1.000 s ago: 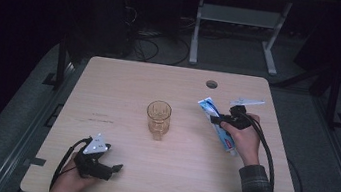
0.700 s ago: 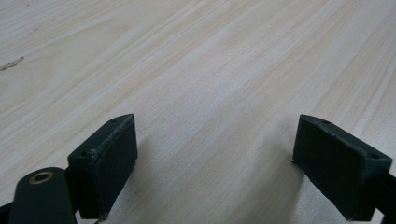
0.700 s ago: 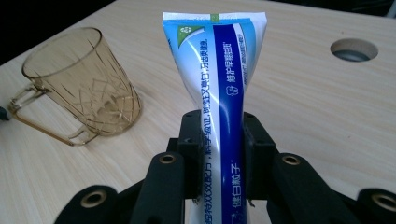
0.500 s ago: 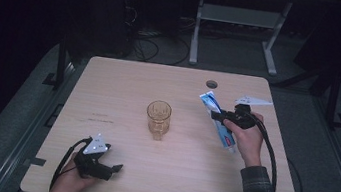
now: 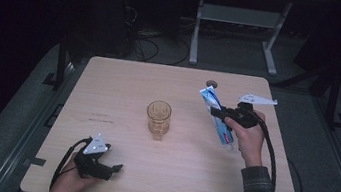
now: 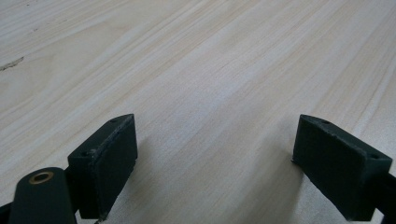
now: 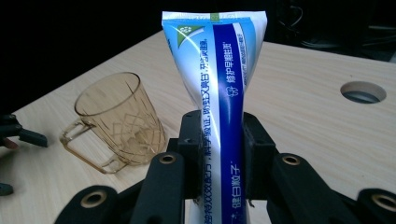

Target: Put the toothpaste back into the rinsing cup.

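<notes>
Wood bench (image 5: 124,84), dark room. R gripper (image 5: 217,112) at bench's right side, held up off the top; fingers clamped on a blue/white tube (image 5: 216,116) near its middle, 1 finger each side. From the high view the tube slants, crimped flat end toward far-left, other end toward the person's hand (image 5: 249,140). R gripper view: tube (image 7: 217,79) stands up between the fingers, crimped end on top, print on it too small to read. Amber glass mug (image 5: 158,118) upright mid-bench, handle toward the near edge, well apart from both grippers. Round hole (image 5: 212,83) in bench just beyond the tube. L gripper (image 5: 115,168) low at near-left corner; fingers (image 6: 108,161) wide apart, holding nothing, bare wood between.
</notes>
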`<action>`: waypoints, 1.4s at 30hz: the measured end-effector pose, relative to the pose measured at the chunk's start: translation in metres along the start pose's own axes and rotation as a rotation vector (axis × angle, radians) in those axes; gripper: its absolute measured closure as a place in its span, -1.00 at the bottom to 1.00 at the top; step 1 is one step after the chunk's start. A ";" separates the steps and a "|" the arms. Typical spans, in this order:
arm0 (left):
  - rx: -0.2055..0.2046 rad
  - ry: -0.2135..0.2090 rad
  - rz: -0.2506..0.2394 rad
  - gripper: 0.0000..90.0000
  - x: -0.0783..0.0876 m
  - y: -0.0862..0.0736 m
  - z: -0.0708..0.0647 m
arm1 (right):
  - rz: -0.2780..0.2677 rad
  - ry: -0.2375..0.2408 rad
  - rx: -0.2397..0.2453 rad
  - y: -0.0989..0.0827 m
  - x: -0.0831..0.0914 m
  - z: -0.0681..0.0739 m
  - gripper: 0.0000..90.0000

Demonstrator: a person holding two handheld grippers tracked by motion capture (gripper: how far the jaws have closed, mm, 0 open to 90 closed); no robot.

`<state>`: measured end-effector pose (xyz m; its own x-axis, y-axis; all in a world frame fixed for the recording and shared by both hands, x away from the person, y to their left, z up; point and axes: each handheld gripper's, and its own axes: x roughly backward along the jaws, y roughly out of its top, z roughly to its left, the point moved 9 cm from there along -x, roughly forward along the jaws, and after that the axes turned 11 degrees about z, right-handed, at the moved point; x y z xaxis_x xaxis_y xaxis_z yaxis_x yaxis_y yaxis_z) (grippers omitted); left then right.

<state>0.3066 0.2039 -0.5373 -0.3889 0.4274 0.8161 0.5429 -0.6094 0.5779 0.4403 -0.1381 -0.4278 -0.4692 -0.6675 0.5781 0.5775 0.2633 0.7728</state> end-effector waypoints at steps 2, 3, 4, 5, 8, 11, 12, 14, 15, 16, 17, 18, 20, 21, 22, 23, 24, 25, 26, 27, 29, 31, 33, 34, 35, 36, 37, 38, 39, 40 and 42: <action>0.000 0.000 0.000 -0.71 0.000 0.000 0.000 | -0.010 0.008 0.001 0.002 0.001 0.002 0.62; 0.000 0.000 0.000 -0.71 0.000 0.000 0.000 | -0.010 0.009 0.003 0.003 0.002 0.003 0.62; 0.000 0.000 0.000 -0.71 0.000 0.000 0.000 | -0.012 0.010 0.003 0.005 0.002 0.004 0.62; 0.000 0.000 0.000 -0.71 0.000 0.000 0.000 | -0.016 0.011 0.009 0.007 0.002 0.005 0.62; 0.000 0.000 0.000 -0.71 0.000 0.000 0.000 | -0.024 0.022 0.017 0.010 0.002 0.009 0.62; 0.000 0.000 0.000 -0.71 0.000 0.000 0.000 | -0.034 0.031 0.023 0.014 0.000 0.014 0.62; 0.000 0.000 0.000 -0.71 0.000 0.000 0.000 | -0.036 0.031 0.027 0.015 0.000 0.015 0.62; 0.000 0.000 0.000 -0.71 0.000 0.000 0.000 | -0.040 0.038 0.031 0.018 -0.001 0.018 0.62; 0.000 0.000 0.000 -0.71 0.000 0.000 0.000 | -0.040 0.039 0.033 0.019 -0.002 0.019 0.62; -0.001 0.001 0.001 -0.71 0.000 0.000 0.000 | -0.040 0.040 0.034 0.020 -0.002 0.020 0.62; -0.003 0.001 0.003 -0.71 0.000 0.000 0.000 | -0.045 0.044 0.036 0.021 -0.002 0.021 0.62; -0.001 0.001 0.001 -0.71 0.000 0.000 0.000 | -0.047 0.048 0.034 0.022 -0.003 0.021 0.62; -0.003 0.001 0.002 -0.71 0.000 0.000 0.000 | -0.044 0.051 0.035 0.023 -0.004 0.022 0.62; -0.003 0.001 0.002 -0.71 0.000 0.000 0.000 | -0.044 0.050 0.039 0.025 -0.005 0.023 0.62; -0.004 0.002 0.002 -0.71 0.000 0.000 0.000 | -0.044 0.050 0.039 0.025 -0.005 0.023 0.62; -0.001 0.001 0.001 -0.71 0.000 0.000 0.000 | -0.042 0.051 0.040 0.026 -0.005 0.024 0.62; 0.002 0.000 -0.001 -0.71 0.000 0.000 0.000 | -0.044 0.052 0.043 0.027 -0.005 0.025 0.62; 0.002 0.000 -0.001 -0.71 0.000 0.000 0.000 | -0.043 0.052 0.045 0.028 -0.005 0.026 0.62; 0.002 0.000 -0.002 -0.71 0.000 0.000 0.000 | -0.043 0.053 0.047 0.029 -0.006 0.027 0.62; 0.002 0.000 -0.002 -0.71 0.000 0.000 0.000 | -0.043 0.052 0.050 0.030 -0.006 0.027 0.62; 0.002 0.000 -0.001 -0.71 0.000 0.000 0.000 | -0.041 0.056 0.055 0.033 -0.007 0.030 0.62; 0.001 0.000 -0.001 -0.71 0.000 0.000 0.000 | -0.041 0.057 0.059 0.035 -0.009 0.032 0.62; 0.000 -0.001 -0.001 -0.71 0.000 0.000 0.000 | -0.040 0.062 0.060 0.036 -0.010 0.033 0.62; 0.000 -0.001 -0.001 -0.71 0.000 0.000 0.000 | -0.039 0.060 0.063 0.037 -0.011 0.034 0.62; 0.000 -0.001 -0.001 -0.71 0.000 0.000 -0.001 | -0.040 0.061 0.063 0.038 -0.012 0.035 0.62; -0.001 0.000 0.000 -0.71 0.000 0.000 0.000 | -0.040 0.063 0.064 0.039 -0.012 0.035 0.62; -0.002 -0.001 0.000 -0.71 0.000 0.000 -0.001 | -0.039 0.066 0.065 0.040 -0.013 0.037 0.62; -0.002 -0.001 0.000 -0.71 0.000 0.000 -0.001 | -0.040 0.066 0.068 0.042 -0.013 0.037 0.62; -0.001 -0.001 -0.001 -0.71 0.000 0.000 -0.001 | -0.040 0.065 0.072 0.043 -0.014 0.038 0.62; -0.001 -0.001 -0.001 -0.71 0.000 0.000 -0.001 | -0.039 0.066 0.072 0.045 -0.015 0.039 0.62; -0.001 -0.002 -0.001 -0.71 0.000 0.000 -0.001 | -0.039 0.068 0.075 0.047 -0.016 0.040 0.62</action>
<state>0.3061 0.2034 -0.5374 -0.3882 0.4291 0.8156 0.5414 -0.6100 0.5786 0.4484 -0.0865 -0.3901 -0.4423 -0.7236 0.5299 0.5068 0.2857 0.8133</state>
